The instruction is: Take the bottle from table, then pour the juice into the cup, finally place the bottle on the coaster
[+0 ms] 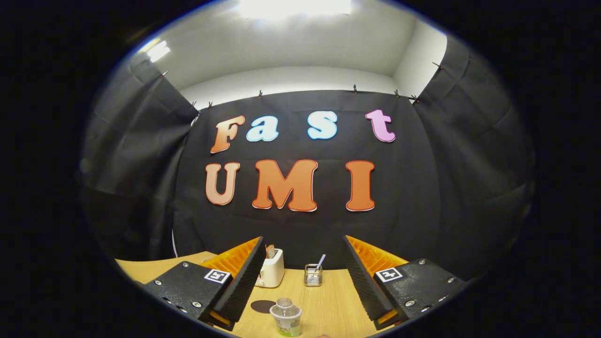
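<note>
Pale wood grain runs across the surface [328,300] below my claw [300,281], whose two fingers stand wide apart with nothing between their pads; it grips nothing.

Between the fingers and a little below their tips stands the bottle [287,317], seen from above and in front. It is upright, its long axis vertical, its clear domed cap pointing up toward me. The upper part is see-through; lower down the body looks pale with a green band near the base. I cannot tell how much juice is inside. It touches neither finger.

Just beside the bottle, toward my left finger, a dark round coaster [262,306] lies flat on the surface, partly hidden behind that finger. Nothing stands on the part I can see.

Beyond the fingertips, near the black cloth wall, a small wire mesh holder [312,276] stands upright with a thin stick or straw leaning out of it. To its left, just past my left fingertip, sits a cream toaster [272,268] with something brown in its slot.
</note>
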